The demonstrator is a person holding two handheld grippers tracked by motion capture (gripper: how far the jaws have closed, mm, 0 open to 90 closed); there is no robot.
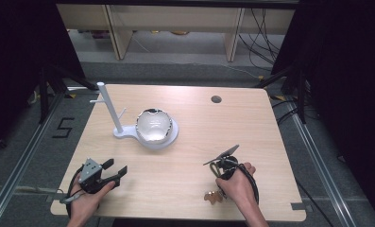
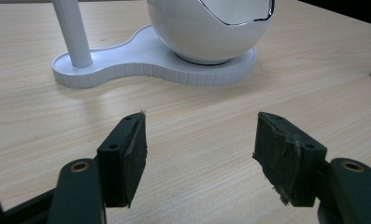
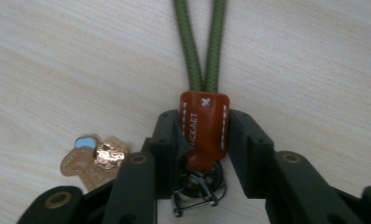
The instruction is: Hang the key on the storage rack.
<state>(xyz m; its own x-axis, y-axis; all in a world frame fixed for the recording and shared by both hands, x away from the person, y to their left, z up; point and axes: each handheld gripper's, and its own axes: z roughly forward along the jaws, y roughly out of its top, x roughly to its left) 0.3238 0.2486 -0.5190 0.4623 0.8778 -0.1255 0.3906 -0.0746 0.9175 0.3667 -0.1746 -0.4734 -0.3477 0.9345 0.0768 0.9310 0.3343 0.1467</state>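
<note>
Right gripper view shows the right tool (image 3: 204,140) pinching the keychain's brown tag (image 3: 204,133) low on the counter (image 3: 314,56). Left tool (image 2: 199,154) waits spread apart. Next, I think, lift it gently toward the white stand (image 1: 110,111).

Even, soft overhead light on the pale table (image 1: 185,189), dark surroundings, close gripper views slightly blurred.

Table (image 1: 185,189): pale wood grain, round cable hole (image 1: 216,99) at far right.
White stand (image 1: 145,135): left of centre, flat ribbed base, upright post (image 1: 108,106) with short pegs at its left end.
Bowl (image 1: 153,126): glossy white, jagged silver-edged rim, seated on stand's right end.
Floor: grey, marked "5" (image 1: 63,127) at left.
</note>
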